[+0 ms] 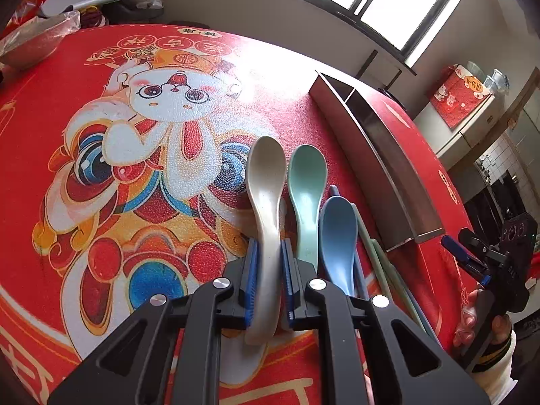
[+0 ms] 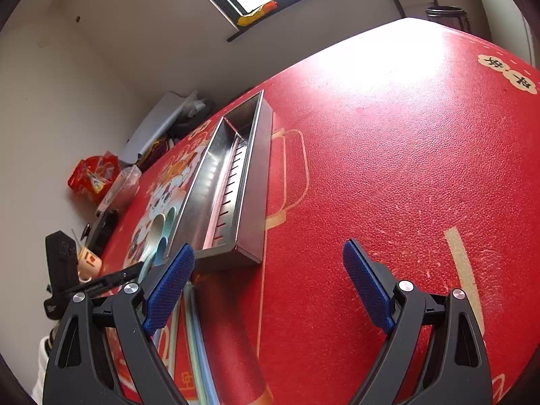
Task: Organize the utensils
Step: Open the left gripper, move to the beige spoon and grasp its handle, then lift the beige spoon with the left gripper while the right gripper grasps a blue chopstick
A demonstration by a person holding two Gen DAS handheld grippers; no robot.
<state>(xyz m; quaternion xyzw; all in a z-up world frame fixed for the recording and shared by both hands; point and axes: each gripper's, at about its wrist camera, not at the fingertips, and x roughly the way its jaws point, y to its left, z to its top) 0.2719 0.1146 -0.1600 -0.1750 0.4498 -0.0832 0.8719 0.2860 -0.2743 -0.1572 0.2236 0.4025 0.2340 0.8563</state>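
My left gripper (image 1: 269, 270) is shut on the handle of a beige spoon (image 1: 265, 182) lying on the red tablecloth. A green spoon (image 1: 305, 182) and a blue spoon (image 1: 337, 236) lie just right of it, with pale chopsticks (image 1: 381, 263) beside them. A steel utensil tray (image 1: 378, 155) with a divider stands to the right; it shows in the right wrist view (image 2: 229, 182) with nothing visible inside. My right gripper (image 2: 268, 283) is open and empty above the cloth, right of the tray's near end. The chopsticks (image 2: 199, 337) lie below its left finger.
A steel bowl in plastic (image 1: 30, 44) and bags sit at the table's far left. The right gripper (image 1: 486, 256) and the hand holding it show at the right edge of the left wrist view. A window and a wall lie beyond the table.
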